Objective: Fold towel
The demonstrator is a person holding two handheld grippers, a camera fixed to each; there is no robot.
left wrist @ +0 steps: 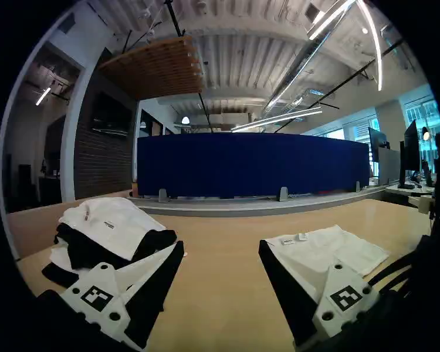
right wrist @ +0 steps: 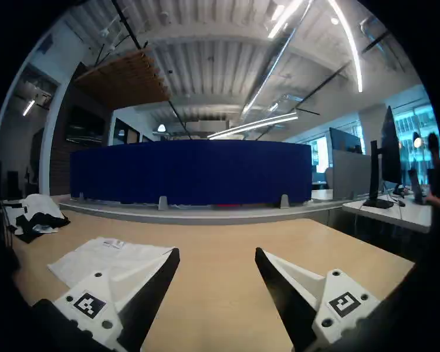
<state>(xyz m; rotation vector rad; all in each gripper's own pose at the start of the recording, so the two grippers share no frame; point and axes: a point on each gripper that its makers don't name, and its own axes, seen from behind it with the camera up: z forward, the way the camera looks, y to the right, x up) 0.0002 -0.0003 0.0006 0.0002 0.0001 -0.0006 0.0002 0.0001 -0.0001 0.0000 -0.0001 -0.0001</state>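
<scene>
- Left gripper view: the left gripper hangs over the wooden table, its fingers spread with nothing between them. The white towel lies flat just beyond its right finger, probably laid out ready for folding.
- Right gripper view: the right gripper is likewise spread and empty, with the towel to its left, partly behind that finger.
- A heap of black and white cloth sits apart from the towel, so the towel's edges look free.
- Bare tabletop runs to the blue partition, giving room to work.
</scene>
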